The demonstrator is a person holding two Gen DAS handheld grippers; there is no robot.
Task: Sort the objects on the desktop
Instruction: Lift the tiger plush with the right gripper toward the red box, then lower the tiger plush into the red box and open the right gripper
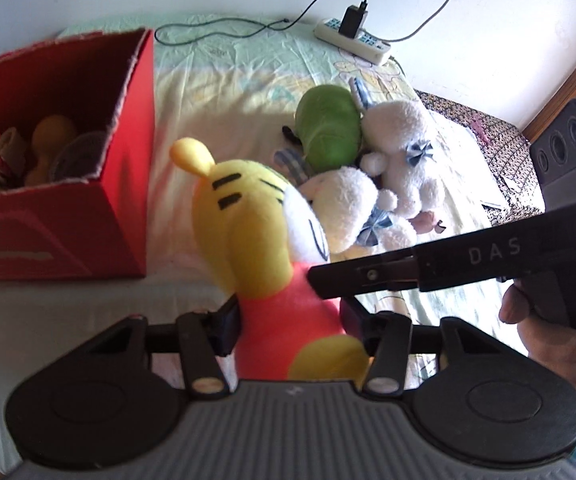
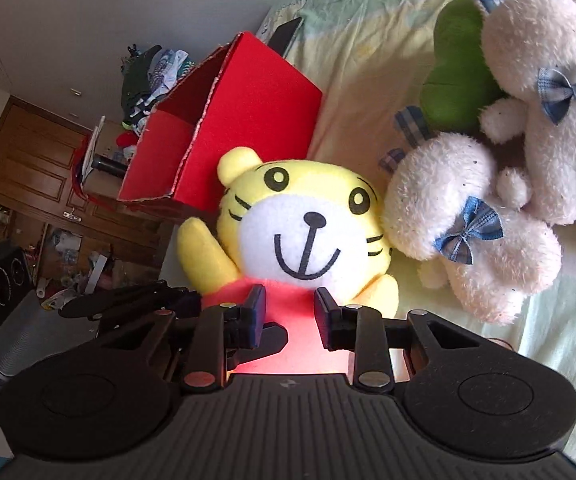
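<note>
Tiger (image 1: 263, 240) is clenched at its red torso by left tool (image 1: 292, 326) and right tool (image 2: 285, 314); box (image 1: 127, 168) at ten o'clock. Opposed pulls risk slippage or a torn seam.

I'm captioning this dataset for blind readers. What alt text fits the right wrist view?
A smiling yellow tiger plush in a red shirt faces the camera, its body between the fingers of the right hand-held gripper. A red box stands behind it; two white bunnies with blue bows lie to its right on a pale sheet.
</note>
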